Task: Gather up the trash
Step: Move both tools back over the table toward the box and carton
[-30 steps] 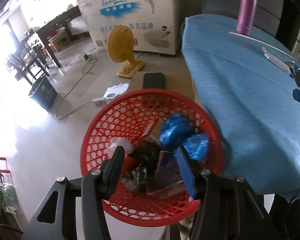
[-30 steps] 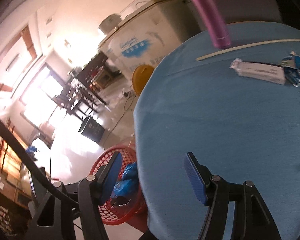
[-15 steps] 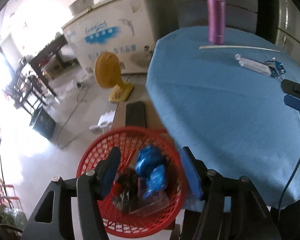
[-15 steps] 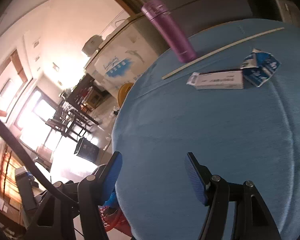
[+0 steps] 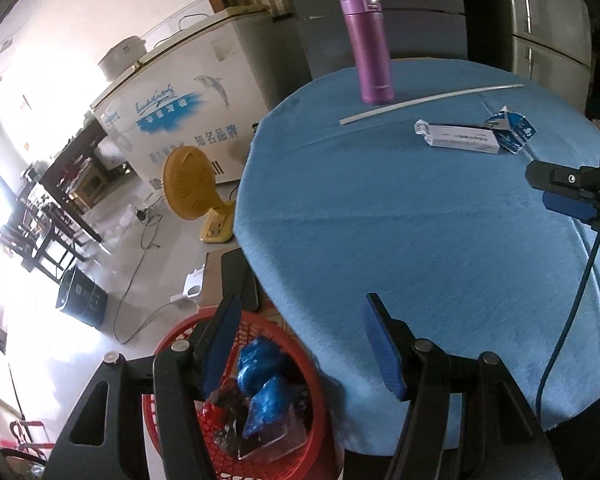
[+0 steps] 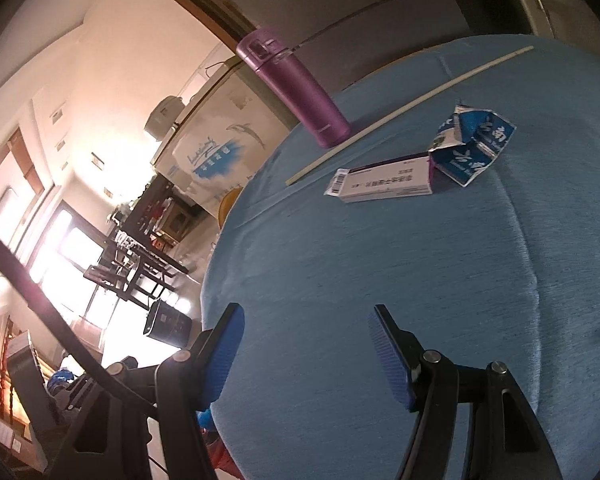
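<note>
A round table with a blue cloth (image 5: 420, 240) carries a flat white carton (image 5: 458, 138) (image 6: 384, 184) and a crumpled blue and white milk carton (image 5: 514, 130) (image 6: 470, 144) at its far side. A red mesh basket (image 5: 172, 424) on the floor beside the table holds blue wrappers (image 5: 260, 376) and clear plastic. My left gripper (image 5: 300, 348) is open and empty over the table's near edge and the basket. My right gripper (image 6: 306, 356) is open and empty above the cloth, well short of the cartons; it also shows in the left wrist view (image 5: 564, 196).
A purple flask (image 5: 366, 46) (image 6: 296, 88) stands at the table's far edge beside a long white stick (image 5: 428, 104) (image 6: 408, 110). On the floor are a yellow fan (image 5: 192, 192), a power strip with cables (image 5: 192, 288) and a dark bin (image 5: 80, 300). A white chest freezer (image 5: 180, 116) stands behind.
My left gripper has lifted away from the basket and swung right toward the table. My right gripper has moved further over the cloth toward the cartons. Both stay open.
</note>
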The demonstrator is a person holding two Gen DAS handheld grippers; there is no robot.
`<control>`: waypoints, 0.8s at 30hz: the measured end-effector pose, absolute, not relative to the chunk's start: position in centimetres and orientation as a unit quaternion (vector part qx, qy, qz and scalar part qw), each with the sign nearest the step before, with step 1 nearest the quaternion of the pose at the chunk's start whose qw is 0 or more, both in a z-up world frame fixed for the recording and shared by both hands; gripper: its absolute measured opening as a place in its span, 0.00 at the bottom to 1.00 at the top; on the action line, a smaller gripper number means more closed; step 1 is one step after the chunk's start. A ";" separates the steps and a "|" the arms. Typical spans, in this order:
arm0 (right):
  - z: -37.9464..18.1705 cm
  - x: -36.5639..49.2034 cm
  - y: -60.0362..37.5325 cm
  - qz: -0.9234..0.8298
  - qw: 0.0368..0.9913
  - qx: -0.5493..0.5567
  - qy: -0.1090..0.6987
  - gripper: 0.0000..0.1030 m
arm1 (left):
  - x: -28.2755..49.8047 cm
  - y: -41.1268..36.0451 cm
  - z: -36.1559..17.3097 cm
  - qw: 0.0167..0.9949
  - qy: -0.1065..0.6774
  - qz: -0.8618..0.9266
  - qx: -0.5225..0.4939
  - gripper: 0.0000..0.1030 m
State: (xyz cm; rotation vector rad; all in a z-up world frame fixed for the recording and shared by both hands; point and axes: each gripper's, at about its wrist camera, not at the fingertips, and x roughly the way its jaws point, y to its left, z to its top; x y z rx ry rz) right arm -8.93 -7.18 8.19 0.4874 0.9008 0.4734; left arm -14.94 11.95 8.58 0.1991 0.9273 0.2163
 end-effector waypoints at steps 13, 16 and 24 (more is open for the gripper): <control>7.4 -8.4 -9.7 0.207 0.844 0.253 0.424 0.66 | -12.9 8.8 8.4 0.884 0.446 0.079 0.119 0.62; 7.3 -8.4 -10.3 0.203 0.845 0.257 0.423 0.66 | -12.4 8.1 8.4 0.884 0.445 0.074 0.125 0.62; 7.2 -8.3 -12.2 0.187 0.847 0.272 0.417 0.66 | -10.9 6.2 8.2 0.883 0.445 0.057 0.140 0.62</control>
